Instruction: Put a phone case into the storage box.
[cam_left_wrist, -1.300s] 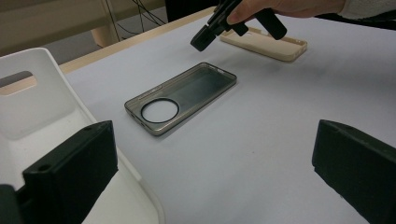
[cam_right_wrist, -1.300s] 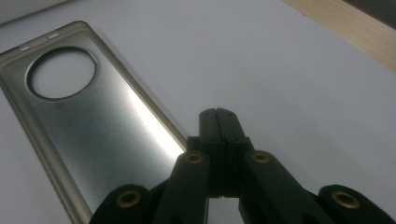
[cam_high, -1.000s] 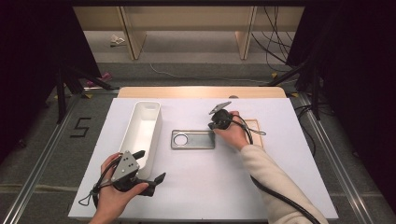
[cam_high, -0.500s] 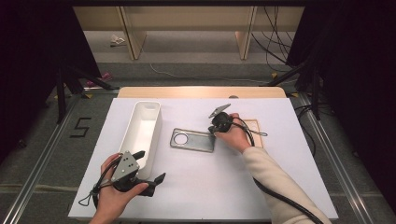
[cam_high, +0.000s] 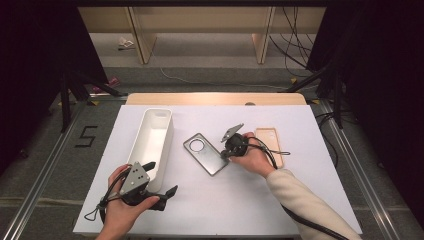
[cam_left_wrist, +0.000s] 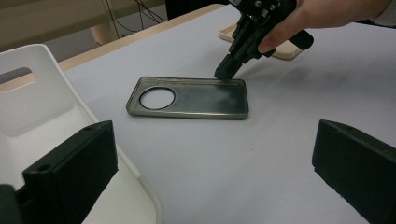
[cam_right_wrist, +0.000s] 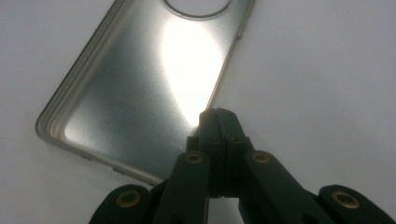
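Phone case (cam_high: 205, 153), grey translucent with round camera hole, lies flat on the white table (cam_high: 300, 200), just right of the white bin (cam_high: 154, 142). Right gripper (cam_high: 224, 155) jaws pressed together, nothing between, tips touching the case's edge farthest from the bin. Left gripper (cam_high: 159, 179) jaws spread wide, empty, at the bin's near end. Tan case (cam_high: 270, 142) lies beyond the right hand.

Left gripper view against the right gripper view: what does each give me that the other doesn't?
Left gripper view alone: the white bin, the tan case behind, and the left hand-held gripper with jaws wide apart. Right gripper view alone: the right hand-held gripper up close, jaws together. Both: the grey phone case flat on the white table, the right hand-held gripper's tip at its long edge.
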